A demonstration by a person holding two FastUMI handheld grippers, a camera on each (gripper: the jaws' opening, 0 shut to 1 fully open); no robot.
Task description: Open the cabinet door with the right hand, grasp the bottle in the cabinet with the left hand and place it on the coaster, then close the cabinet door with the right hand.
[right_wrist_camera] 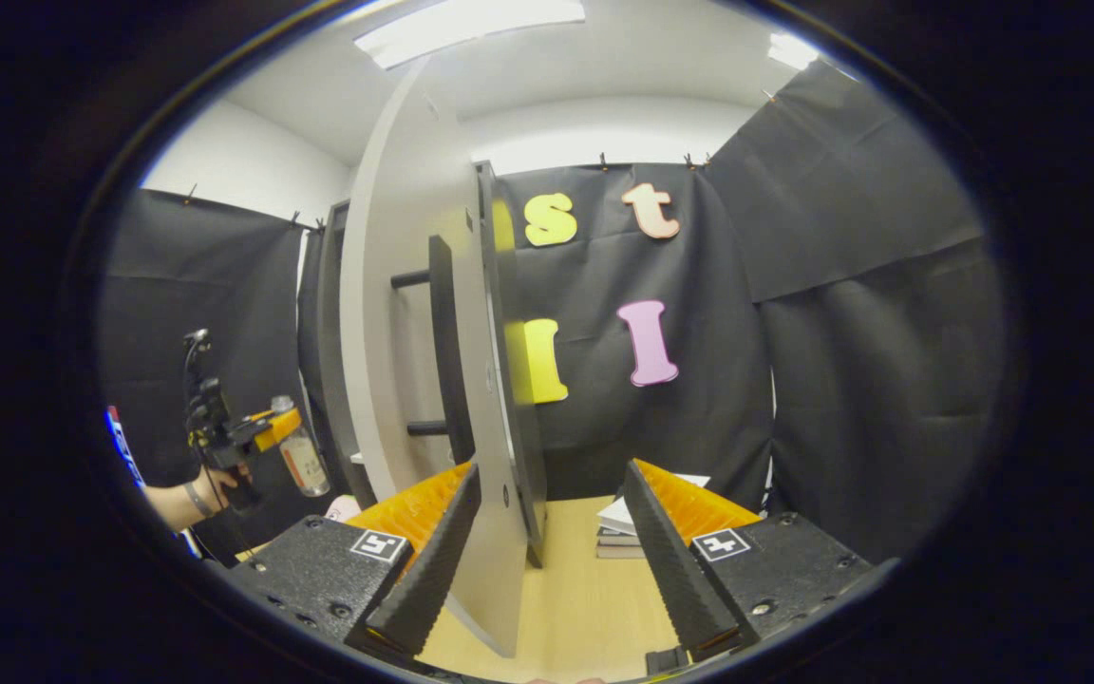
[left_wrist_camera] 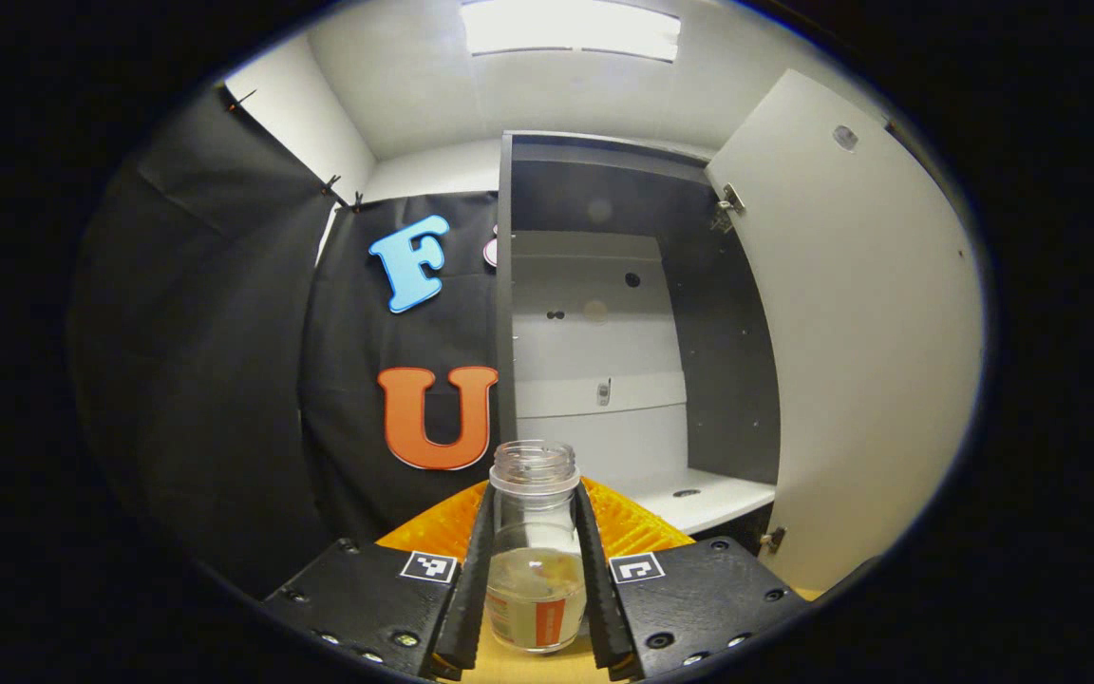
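While the bottle (left_wrist_camera: 535, 546) is clamped upright between the left gripper (left_wrist_camera: 535, 579) fingers, outside the cabinet (left_wrist_camera: 604, 313) | right gripper (right_wrist_camera: 547, 556) fingers spread, door (right_wrist_camera: 414, 313) edge between them | coaster unseen; its bearing cannot be told.

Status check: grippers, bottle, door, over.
Left gripper shut on bottle, out of the cabinet. Right gripper open, door edge between its fingers. Door open, nothing in the way.
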